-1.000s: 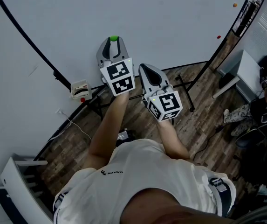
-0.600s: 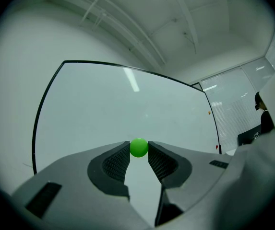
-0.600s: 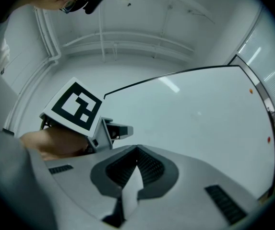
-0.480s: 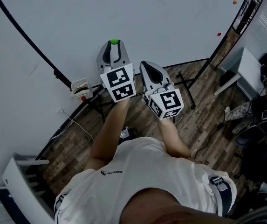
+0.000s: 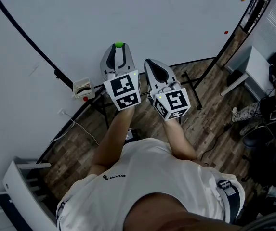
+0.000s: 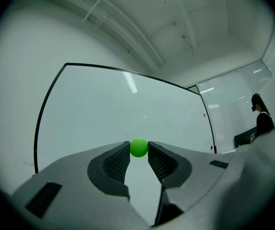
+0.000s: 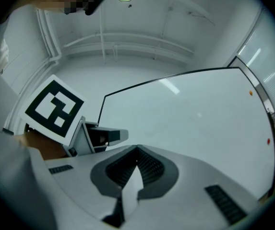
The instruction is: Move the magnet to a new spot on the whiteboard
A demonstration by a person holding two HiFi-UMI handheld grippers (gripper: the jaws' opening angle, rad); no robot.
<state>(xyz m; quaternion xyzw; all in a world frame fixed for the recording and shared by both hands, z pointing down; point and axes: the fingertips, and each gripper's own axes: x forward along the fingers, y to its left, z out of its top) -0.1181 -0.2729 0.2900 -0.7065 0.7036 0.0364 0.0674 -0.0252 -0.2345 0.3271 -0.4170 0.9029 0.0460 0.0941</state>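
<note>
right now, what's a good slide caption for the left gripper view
Left claw pinches a green magnet at its tips, facing the black-framed whiteboard.

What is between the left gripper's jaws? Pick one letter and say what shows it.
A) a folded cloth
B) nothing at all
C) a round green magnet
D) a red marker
C: in the left gripper view, the round green magnet sits pinched between the two jaw tips of the left gripper, with the whiteboard behind it.
</note>
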